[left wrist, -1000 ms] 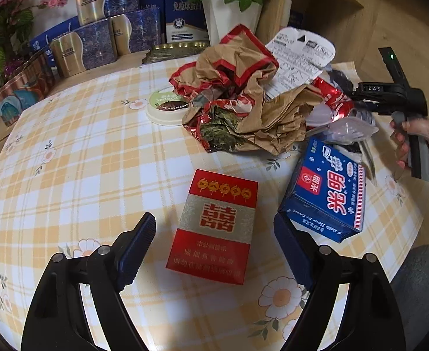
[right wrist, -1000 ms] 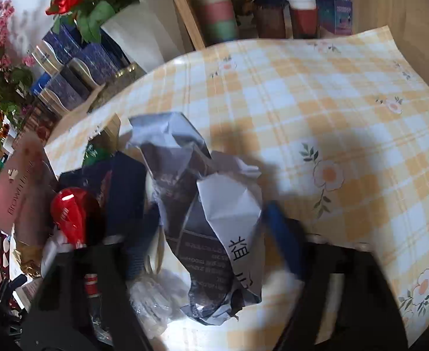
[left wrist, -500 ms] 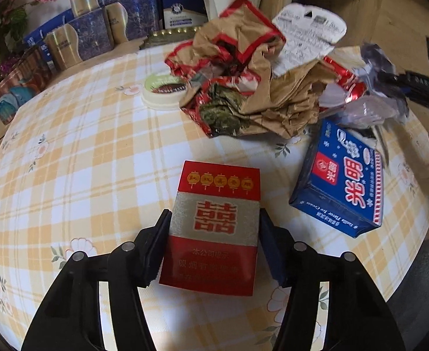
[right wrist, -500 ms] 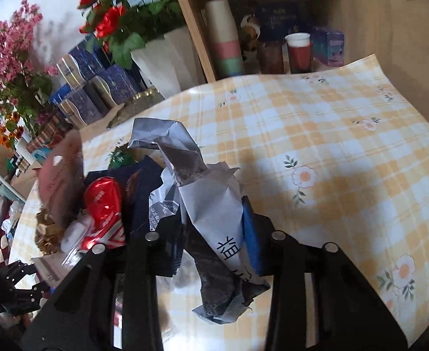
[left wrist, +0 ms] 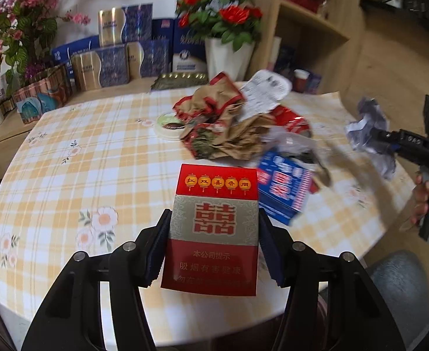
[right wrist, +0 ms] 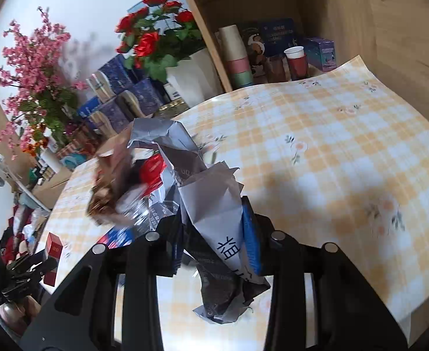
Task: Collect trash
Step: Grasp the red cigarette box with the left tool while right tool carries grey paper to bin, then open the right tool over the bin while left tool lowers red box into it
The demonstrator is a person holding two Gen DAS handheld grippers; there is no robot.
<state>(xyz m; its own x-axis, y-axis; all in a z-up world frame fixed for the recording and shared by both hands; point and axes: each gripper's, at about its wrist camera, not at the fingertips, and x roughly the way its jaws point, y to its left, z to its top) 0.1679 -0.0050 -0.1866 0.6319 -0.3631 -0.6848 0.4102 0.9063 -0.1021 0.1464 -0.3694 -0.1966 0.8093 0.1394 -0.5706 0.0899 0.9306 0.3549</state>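
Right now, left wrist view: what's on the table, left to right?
Round white lid → crumpled brown-and-red paper wrapper → blue-and-red printed carton → crumpled grey paper wrapper clamped in the right gripper, past the table edge.

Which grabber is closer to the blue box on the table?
Left. The left gripper, shut on the red cigarette pack, is right beside the blue box. The right gripper, holding crumpled grey paper, is farther off, past the table's edge.
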